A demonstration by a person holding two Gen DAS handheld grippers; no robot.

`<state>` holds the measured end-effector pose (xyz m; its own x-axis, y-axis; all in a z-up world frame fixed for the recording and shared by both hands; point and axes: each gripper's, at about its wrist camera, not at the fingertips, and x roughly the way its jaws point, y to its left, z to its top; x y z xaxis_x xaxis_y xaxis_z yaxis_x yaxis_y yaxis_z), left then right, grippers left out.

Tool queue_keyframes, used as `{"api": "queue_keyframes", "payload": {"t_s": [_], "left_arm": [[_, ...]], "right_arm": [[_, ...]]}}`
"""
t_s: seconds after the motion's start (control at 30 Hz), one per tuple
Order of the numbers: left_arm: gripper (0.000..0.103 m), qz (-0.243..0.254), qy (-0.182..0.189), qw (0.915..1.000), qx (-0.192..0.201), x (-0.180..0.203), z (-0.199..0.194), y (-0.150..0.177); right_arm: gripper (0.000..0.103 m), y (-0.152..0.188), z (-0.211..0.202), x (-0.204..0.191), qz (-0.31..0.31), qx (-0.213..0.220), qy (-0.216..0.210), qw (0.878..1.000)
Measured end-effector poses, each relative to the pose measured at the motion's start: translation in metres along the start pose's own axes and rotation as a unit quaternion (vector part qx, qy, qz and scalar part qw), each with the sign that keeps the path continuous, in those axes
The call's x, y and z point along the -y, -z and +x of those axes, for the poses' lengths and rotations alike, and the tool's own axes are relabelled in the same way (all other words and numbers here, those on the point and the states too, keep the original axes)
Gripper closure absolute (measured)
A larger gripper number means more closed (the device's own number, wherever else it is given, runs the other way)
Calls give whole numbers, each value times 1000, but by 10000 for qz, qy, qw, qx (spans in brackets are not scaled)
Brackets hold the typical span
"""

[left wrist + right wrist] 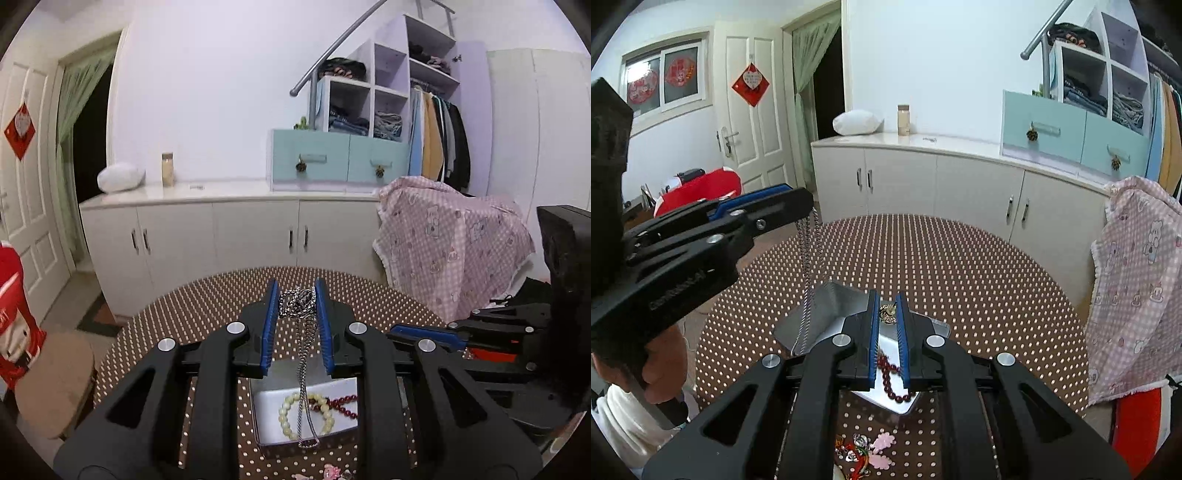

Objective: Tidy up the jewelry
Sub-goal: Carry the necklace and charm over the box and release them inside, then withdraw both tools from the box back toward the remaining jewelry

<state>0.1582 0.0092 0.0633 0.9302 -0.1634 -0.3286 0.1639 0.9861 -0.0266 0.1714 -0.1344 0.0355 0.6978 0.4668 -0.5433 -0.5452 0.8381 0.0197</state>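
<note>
Nearest to us, on the brown polka-dotted tablecloth [942, 258] of the round table, small pink and red hair ornaments [871, 448] are lying just in front of the shallow white rectangular tin tray [267, 413]. Inside that tray, a cream beaded bracelet [291, 406] is lying against a dark red beaded strand [343, 400].

With our left gripper [296, 295] we are clenching the bunched top of a long silver chain necklace [304, 369] between the blue pads, held above the tray. The chain is hanging straight down, its lowest loop reaching the tray's near rim in the left wrist view.

With our right gripper [886, 308] we are pinching a small gold and dark ornament [887, 313] between nearly closed blue pads, over the tray's right half; we cannot tell what kind of jewelry it is.

Beyond the tray and past the table's far edge, a long white cabinet [923, 177] is running along the wall, with a pale jar [903, 120] standing on it. To the right of the tray, a pink checked cloth [450, 251] is draping over furniture.
</note>
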Motion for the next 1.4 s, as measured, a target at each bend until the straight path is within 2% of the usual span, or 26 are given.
{"api": "queue_keyframes", "payload": {"t_s": [0.3,0.53,0.57,0.6,0.63,0.67,0.7,0.73,0.77,1.13,1.4], "left_arm": [[82,-35,-66,9998,-186,-2,11,-1],[82,95,84,9968,-783,-8,40,31],[79,136,70,9962,-861,-8,43,35],[61,164,50,9958,-901,-9,44,37],[44,186,27,9956,-917,-9,45,39],[38,169,-52,9962,-850,-11,43,40],[38,180,-48,9969,-770,-13,41,42],[38,200,-17,9968,-768,-14,40,42],[38,213,-18,9967,-783,-14,39,43],[38,294,-51,9960,-844,-11,32,52],[38,278,-55,9958,-873,-11,27,56]], "right_arm": [[95,-5,10,4,-59,-28,-180,9998],[94,10,37,7,62,-444,-326,9985],[93,11,39,7,56,-475,-311,9984],[92,11,38,7,28,-476,-277,9985],[86,12,37,7,10,-459,-239,9987],[80,12,35,8,2,-420,-141,9990],[74,12,33,9,2,-395,-107,9992],[57,12,30,11,13,-348,-70,9994],[49,13,28,12,12,-316,-37,9995],[48,20,19,12,26,-300,93,9995],[43,25,14,9,17,-335,192,9993]]}}
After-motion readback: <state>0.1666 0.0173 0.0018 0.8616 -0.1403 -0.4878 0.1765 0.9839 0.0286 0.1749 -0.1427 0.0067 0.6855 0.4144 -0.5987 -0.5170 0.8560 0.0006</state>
